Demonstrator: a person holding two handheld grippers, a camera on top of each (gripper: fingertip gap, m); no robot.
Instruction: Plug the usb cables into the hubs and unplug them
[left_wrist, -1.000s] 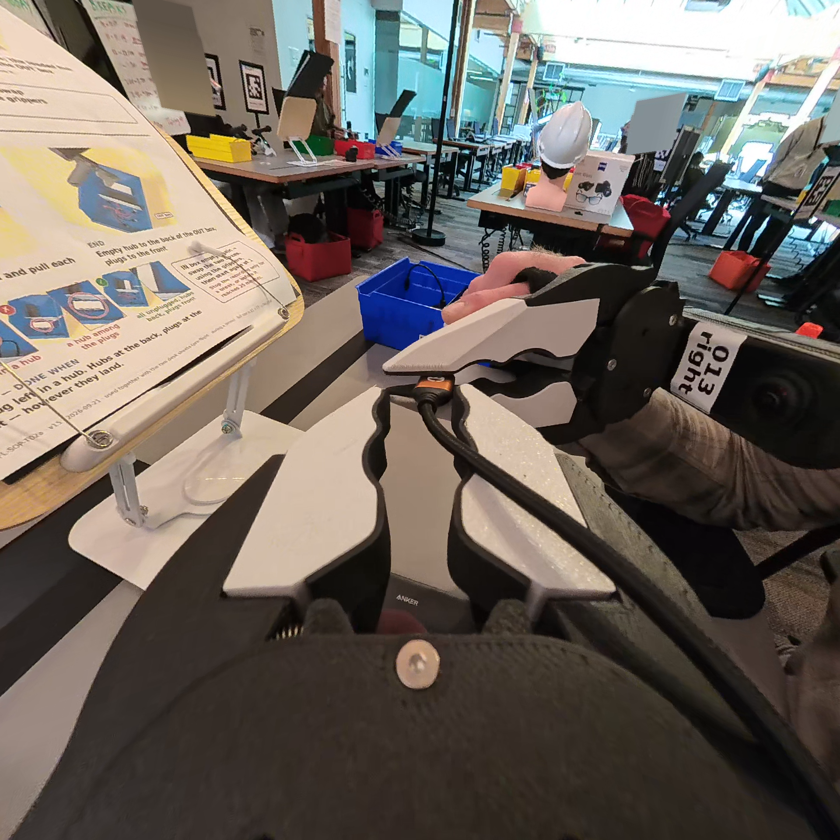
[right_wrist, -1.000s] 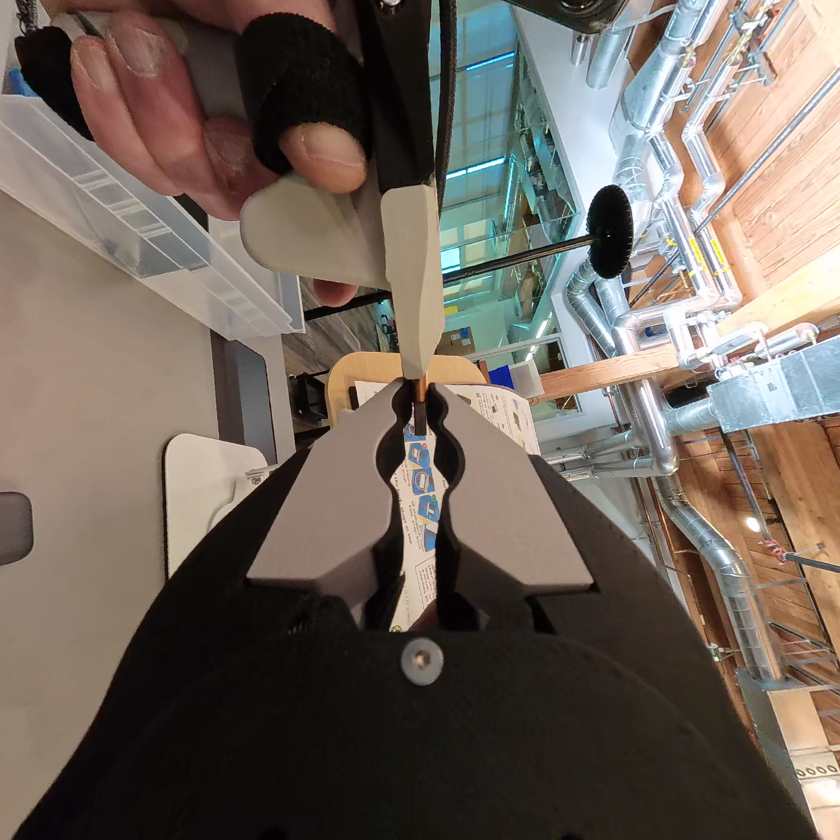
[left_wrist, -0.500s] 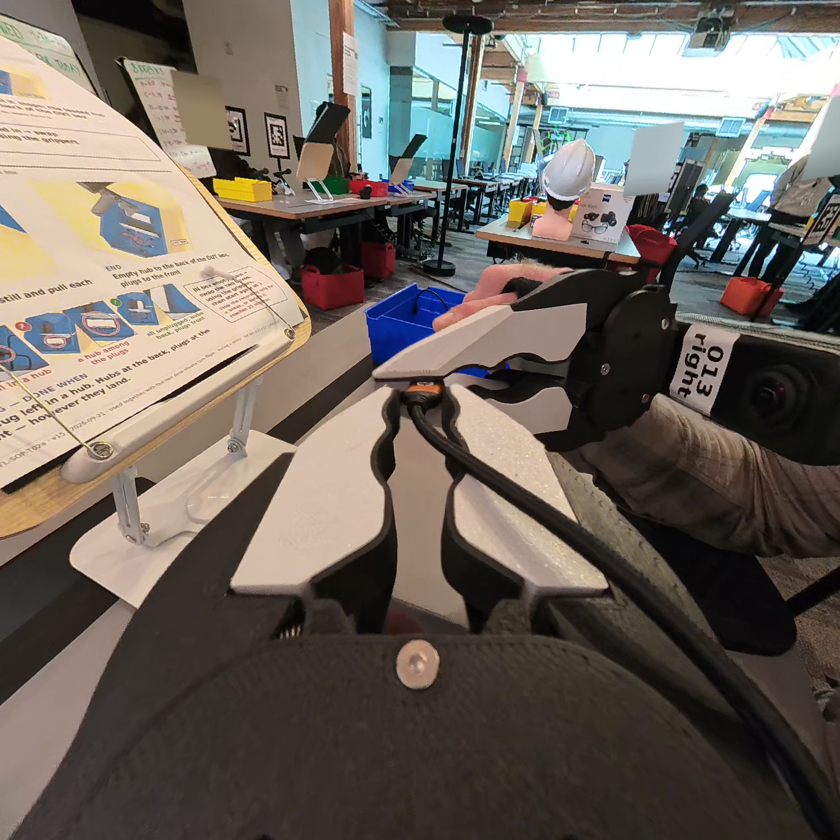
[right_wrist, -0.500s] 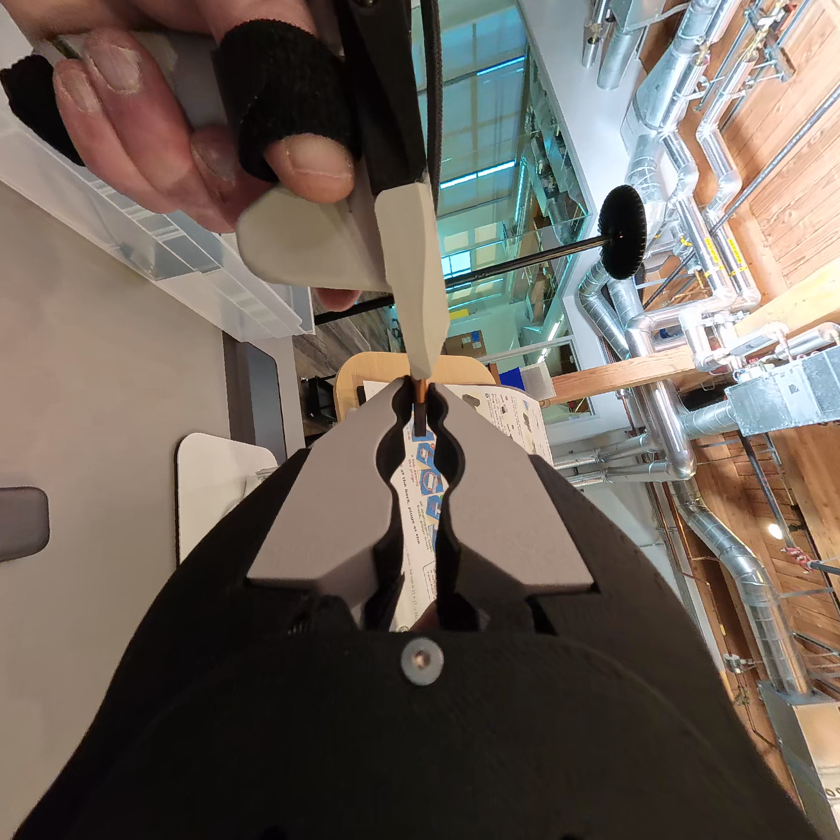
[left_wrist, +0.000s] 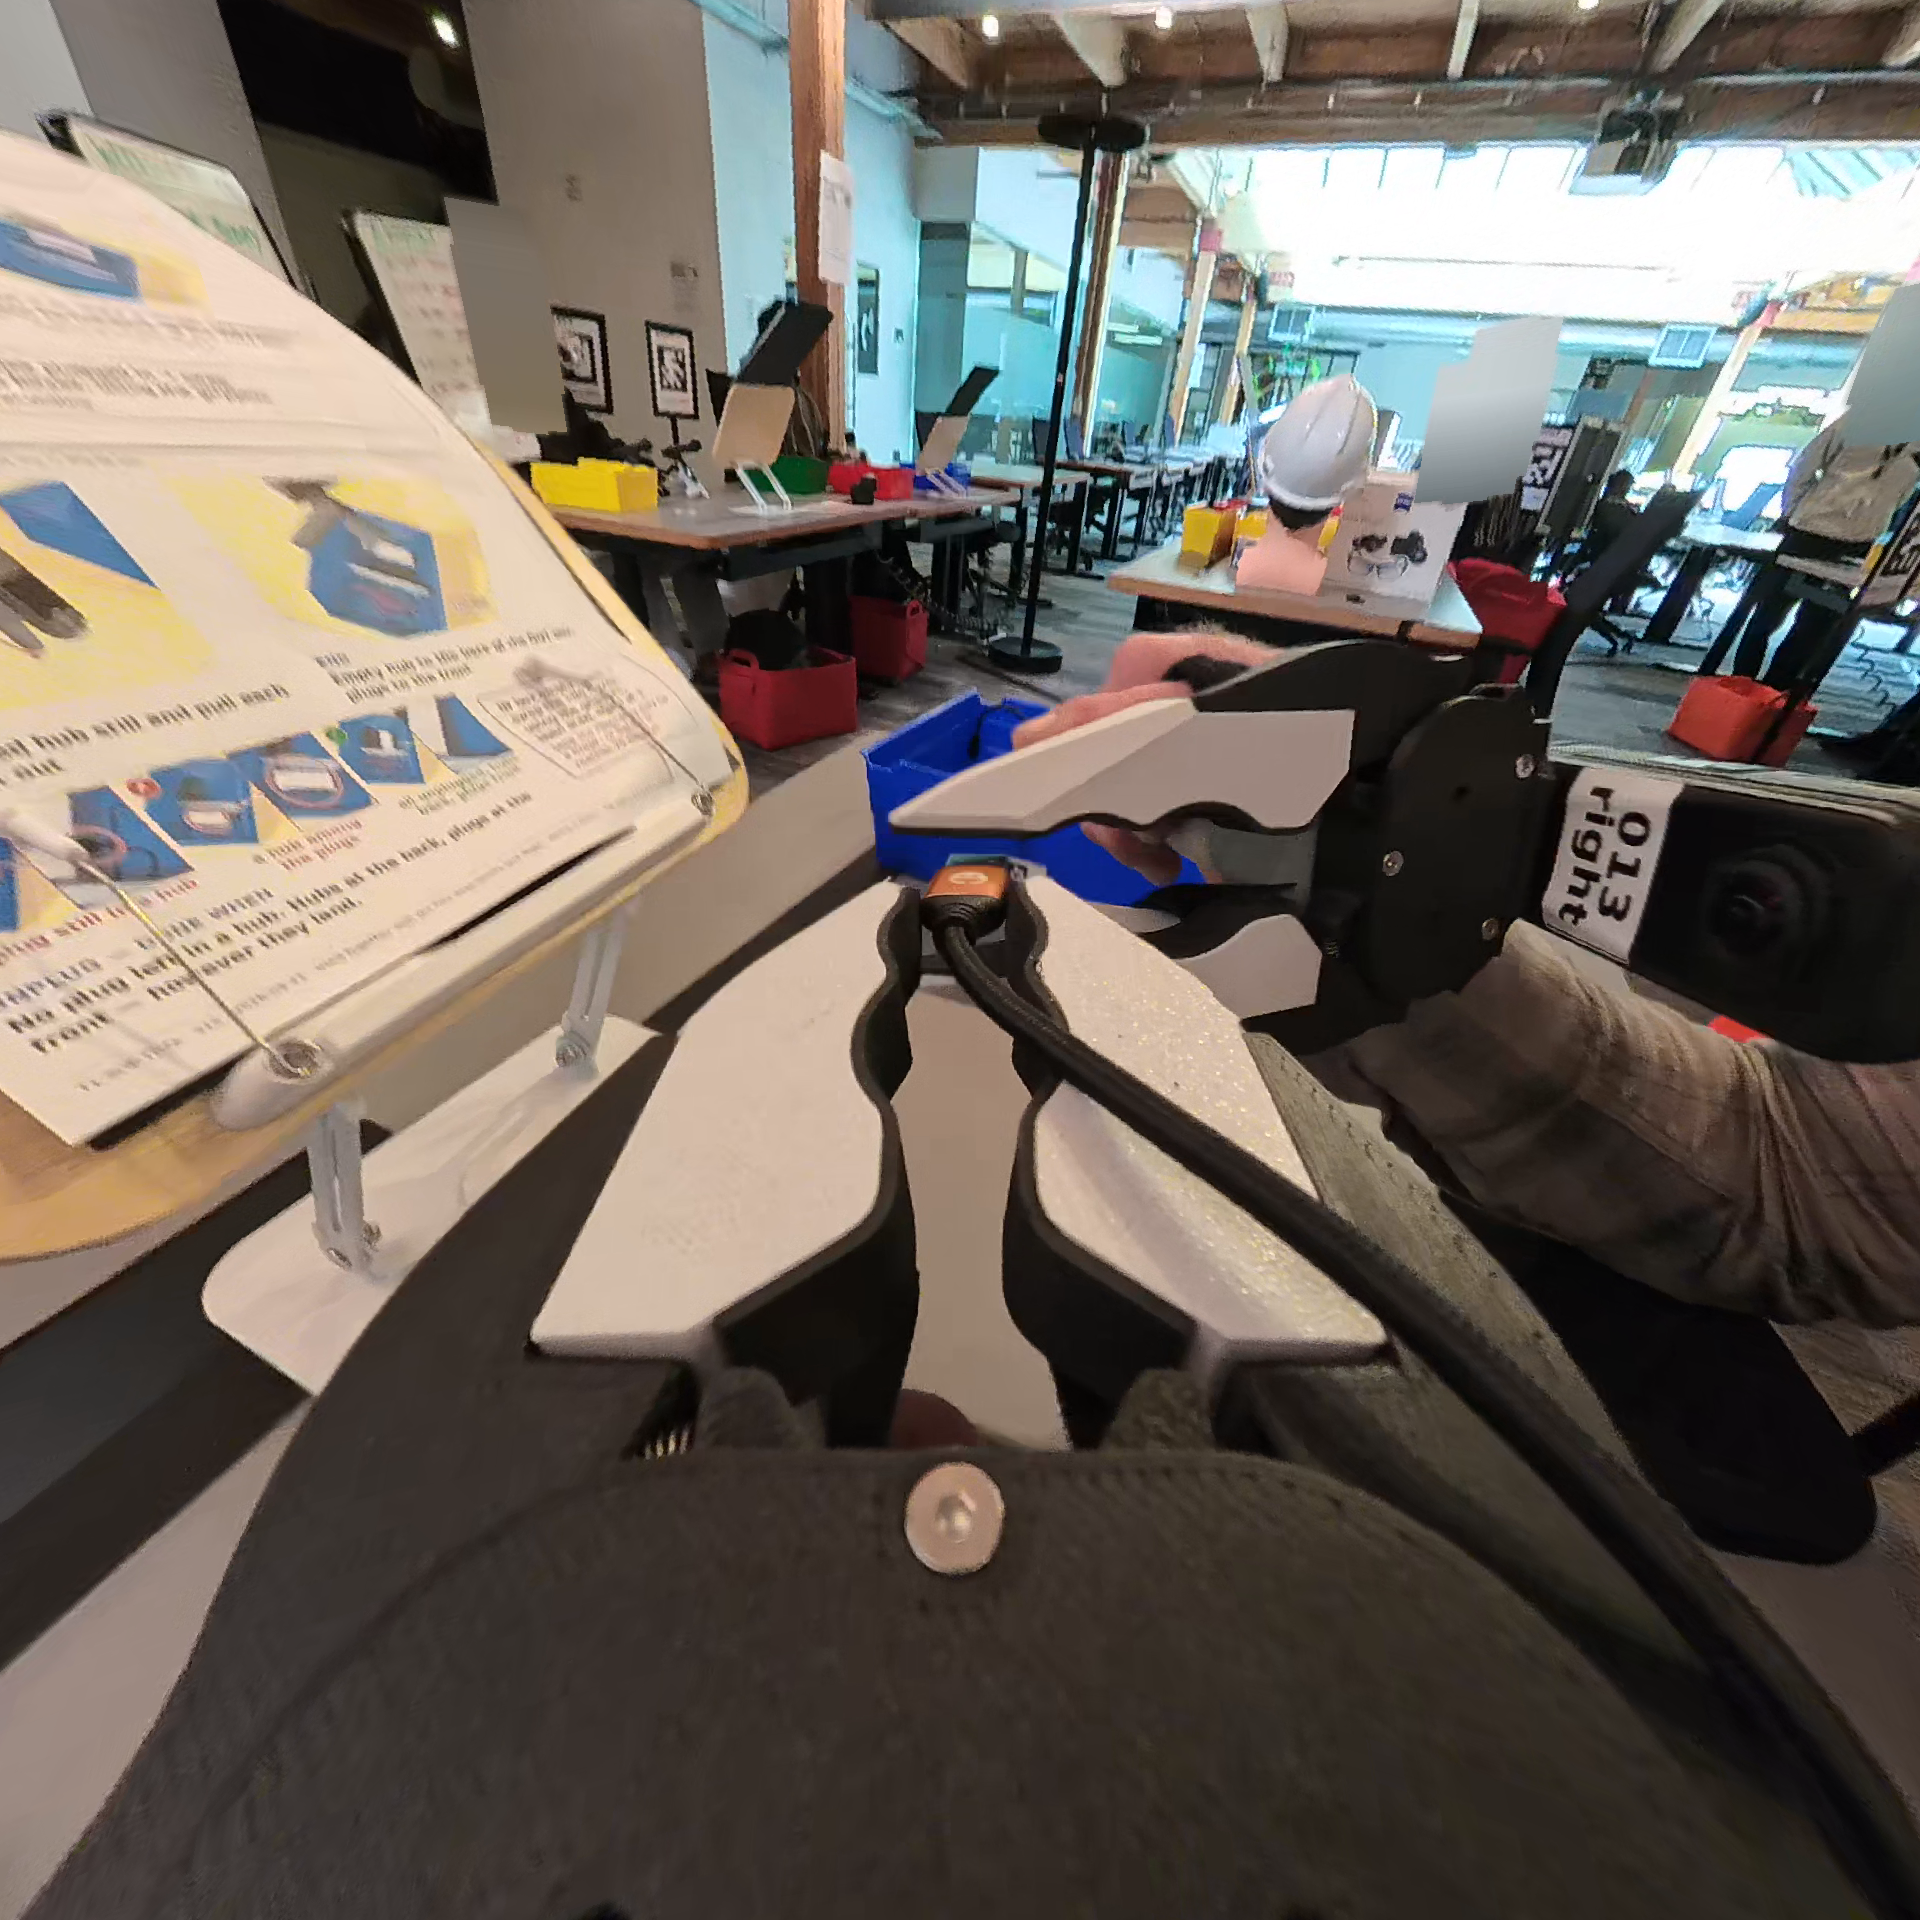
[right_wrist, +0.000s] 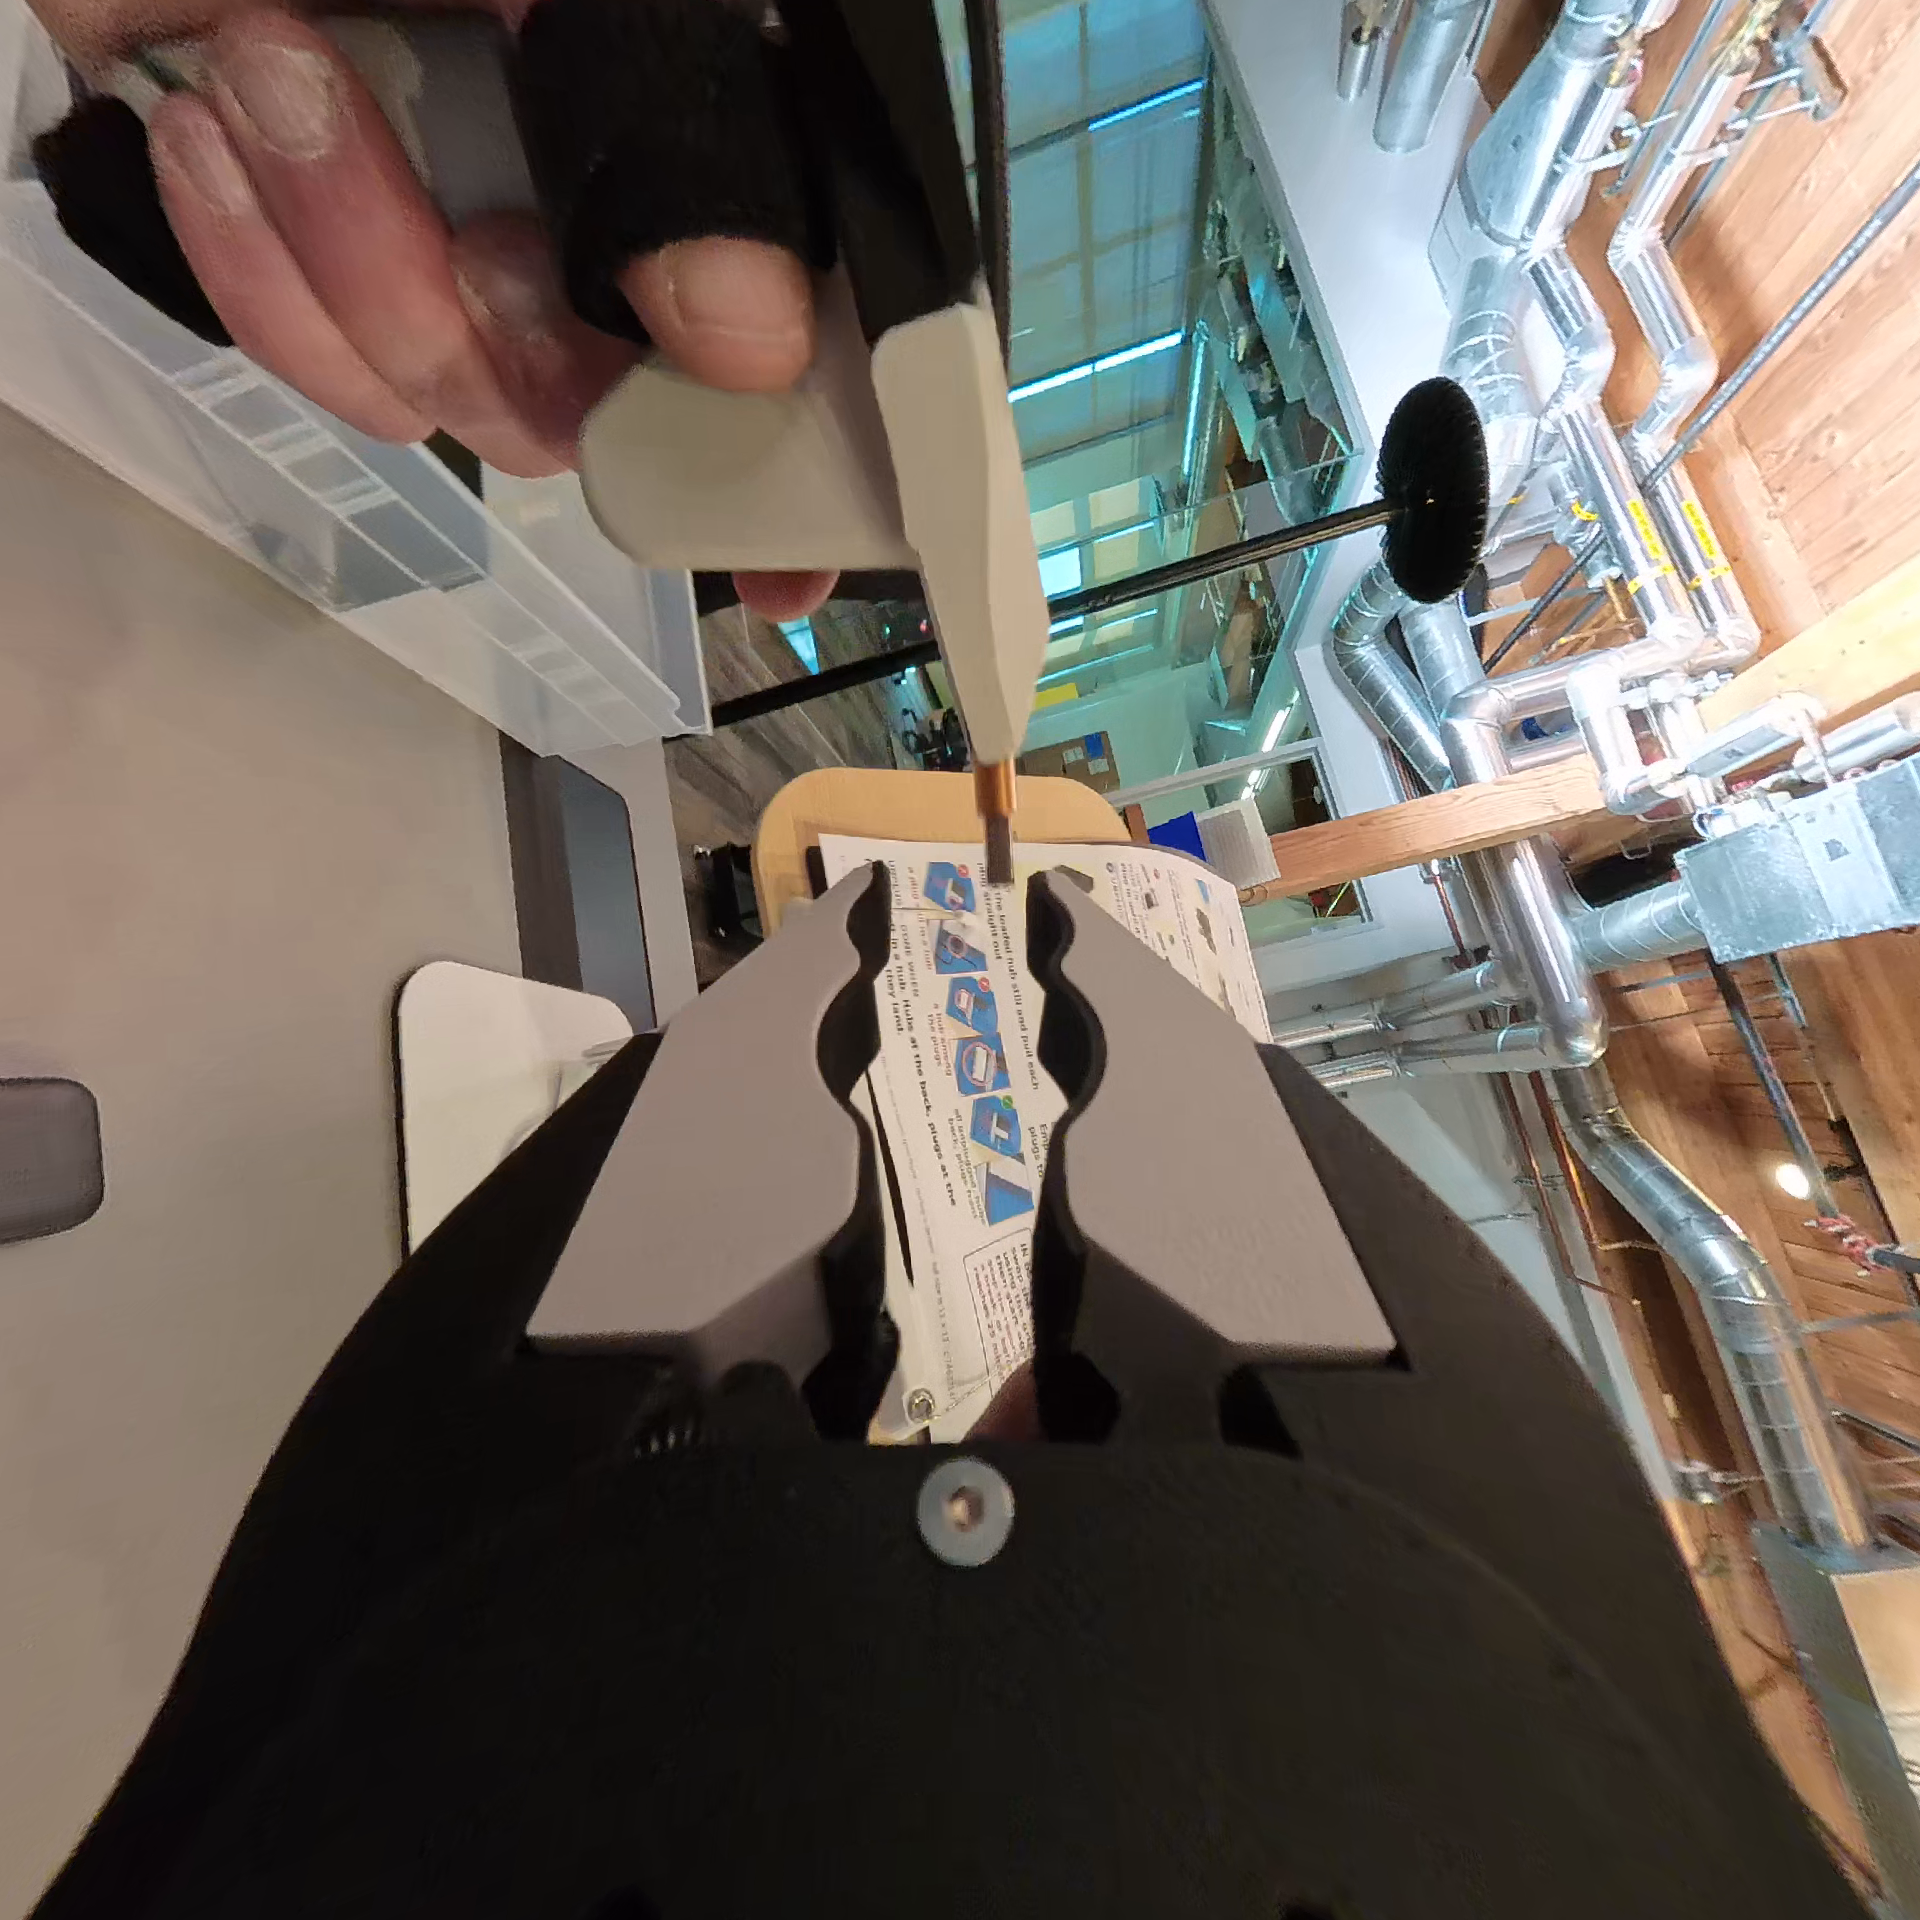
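Two tools: I hold the left gripper (left_wrist: 961, 914) and the right gripper (right_wrist: 956, 883).
Left tongs: clenched on the orange-collared black USB plug (left_wrist: 966, 896), its braided black cable (left_wrist: 1195, 1127) trailing back over my right-hand finger.
Right tongs: released, jaws spread, nothing between them; the plug's metal tip (right_wrist: 995, 844) sits just beyond them.
Plug location: in the air above the grey table (right_wrist: 208, 831), near the blue plastic bin (left_wrist: 925, 769).
Hub: I cannot see one in the left view; a dark grey rounded block (right_wrist: 42, 1158) at the right view's edge may be it, I cannot tell.
Progress: I judge this plug is out of any hub; whether others are left, the views do not show.
Bystander: printed instruction sheet on a wooden stand (left_wrist: 312, 665).
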